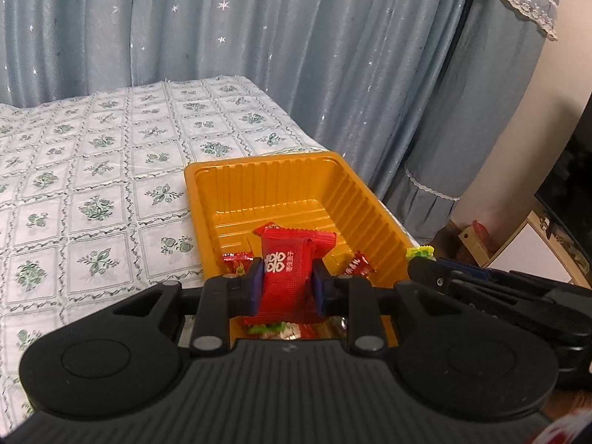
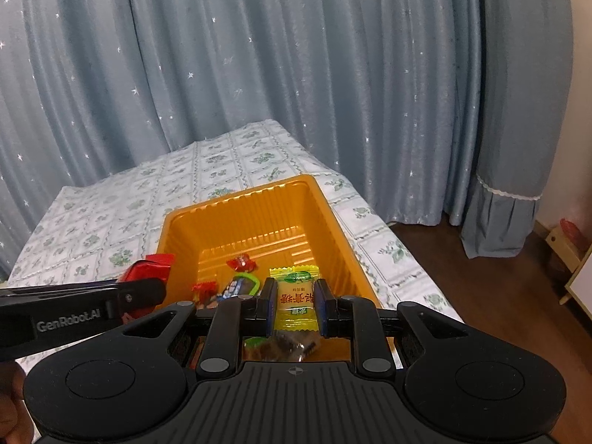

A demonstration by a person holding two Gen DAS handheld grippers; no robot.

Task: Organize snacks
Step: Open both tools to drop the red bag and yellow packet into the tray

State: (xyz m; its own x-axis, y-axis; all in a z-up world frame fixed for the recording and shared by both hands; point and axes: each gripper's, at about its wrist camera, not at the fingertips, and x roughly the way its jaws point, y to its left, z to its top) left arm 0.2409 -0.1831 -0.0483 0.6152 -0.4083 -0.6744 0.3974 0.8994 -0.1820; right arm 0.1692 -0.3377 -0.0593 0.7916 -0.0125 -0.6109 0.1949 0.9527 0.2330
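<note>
Snacks are shown at the point of delivery into an orange tray (image 2: 335,222) set near the edge of a floral tablecloth (image 1: 92,170). A red packet (image 1: 286,277) is pinched upright between the fingers of the left gripper (image 1: 286,283), above the near end of the tray. A yellow packet (image 2: 296,298) is clamped likewise in the right gripper (image 2: 296,305), also over the near end. Several small wrapped sweets (image 2: 242,263) are seen already lying on the tray floor, and more wrappers are glimpsed below each gripper. The far half of the tray is unfilled. The task is judged partly done: some pieces are binned, two are held and not yet released. No loose snacks are visible on the cloth, though its near portion is hidden. Star-patterned curtains (image 2: 259,74) form the background.
</note>
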